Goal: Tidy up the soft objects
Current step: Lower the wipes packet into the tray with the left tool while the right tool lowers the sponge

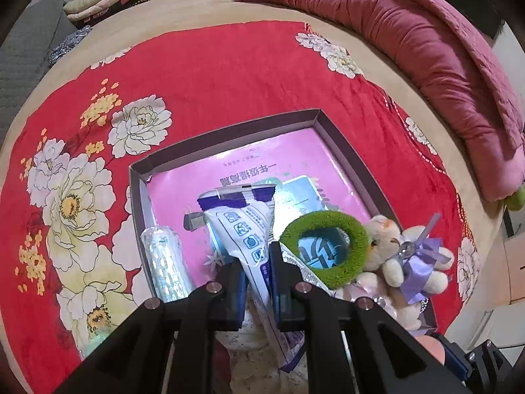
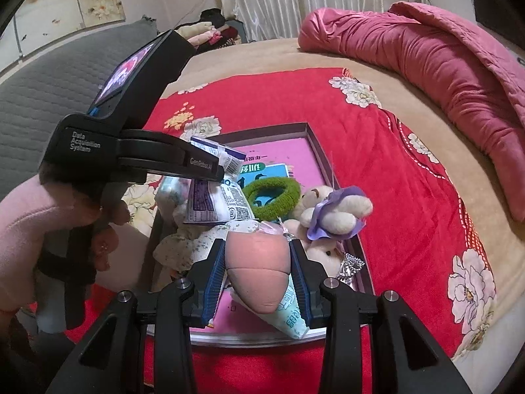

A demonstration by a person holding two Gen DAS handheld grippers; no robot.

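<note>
The left tool (image 1: pixel 257 282) is pinching a crinkly white packet (image 1: pixel 244 229) over the box (image 1: pixel 229 128) on the bed. The packet is looking light, floppy and slippery, so holding its middle is best. The right tool (image 2: pixel 257 282) is squeezing a soft pink cushion (image 2: pixel 259 262) that is looking squashy.

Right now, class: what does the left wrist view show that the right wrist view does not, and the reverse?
Left wrist only: the left hand-held gripper clamping a white-and-blue plastic packet, and a clear tube-shaped pack by the box wall.

Right wrist only: the right hand-held gripper holding a peach-coloured soft lump, and the person's pink sleeve.

Both: the shallow dark box, fuzzy green ring, cream teddy bear with purple ribbon, red floral blanket.
</note>
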